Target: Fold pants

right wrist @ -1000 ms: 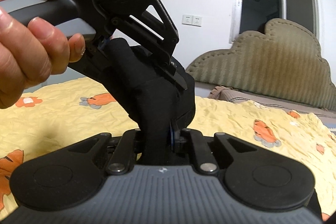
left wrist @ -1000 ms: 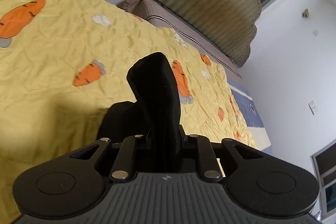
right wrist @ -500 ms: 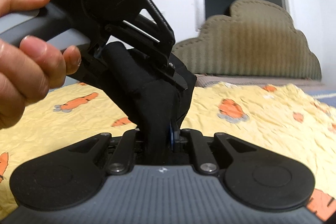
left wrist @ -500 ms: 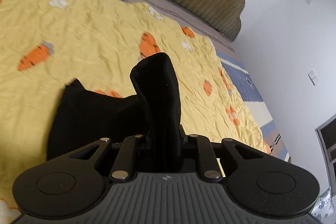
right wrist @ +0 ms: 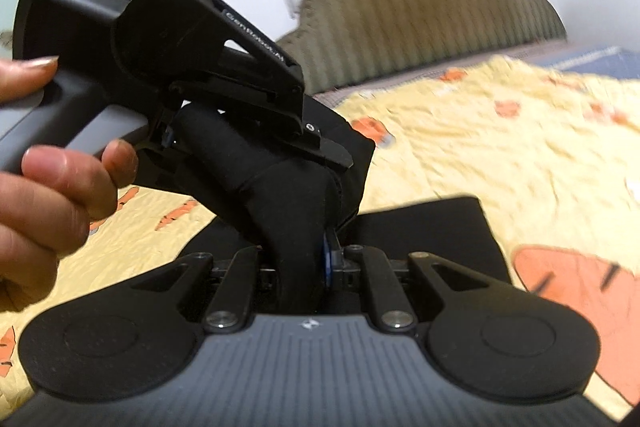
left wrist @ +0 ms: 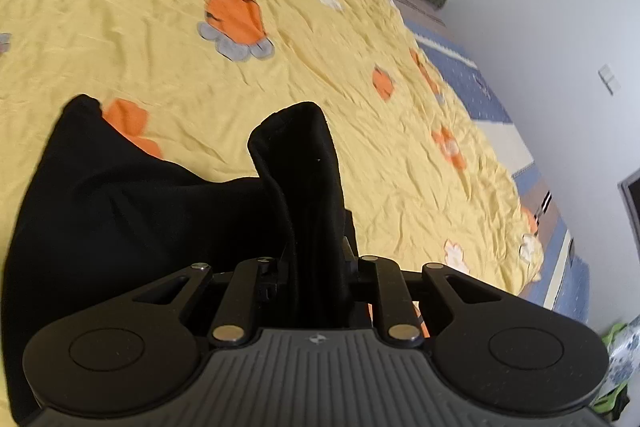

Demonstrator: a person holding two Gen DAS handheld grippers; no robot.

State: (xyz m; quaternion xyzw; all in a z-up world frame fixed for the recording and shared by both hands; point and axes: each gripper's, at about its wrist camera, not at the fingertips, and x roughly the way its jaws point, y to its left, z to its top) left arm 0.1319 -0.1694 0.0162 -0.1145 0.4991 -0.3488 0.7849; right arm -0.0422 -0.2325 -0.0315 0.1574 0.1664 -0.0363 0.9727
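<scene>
A bed is covered by a yellow carrot-print sheet (left wrist: 120, 7), with a padded cloud-shaped headboard (right wrist: 420, 7) at its far end. Black pants (left wrist: 120, 207) are partly laid on the sheet and partly lifted, a bunched fold rising between both tools. The left gripper (left wrist: 312, 259) is clamped nearly closed on this fabric, and the right gripper (right wrist: 308, 263) is likewise pinched tight on it, close beside the other tool, which is carried by a hand (right wrist: 44, 179). The fold would probably be best made if both corners were carried together, kept level and taut, then lowered squarely onto the lying portion. No containers are seen.
</scene>
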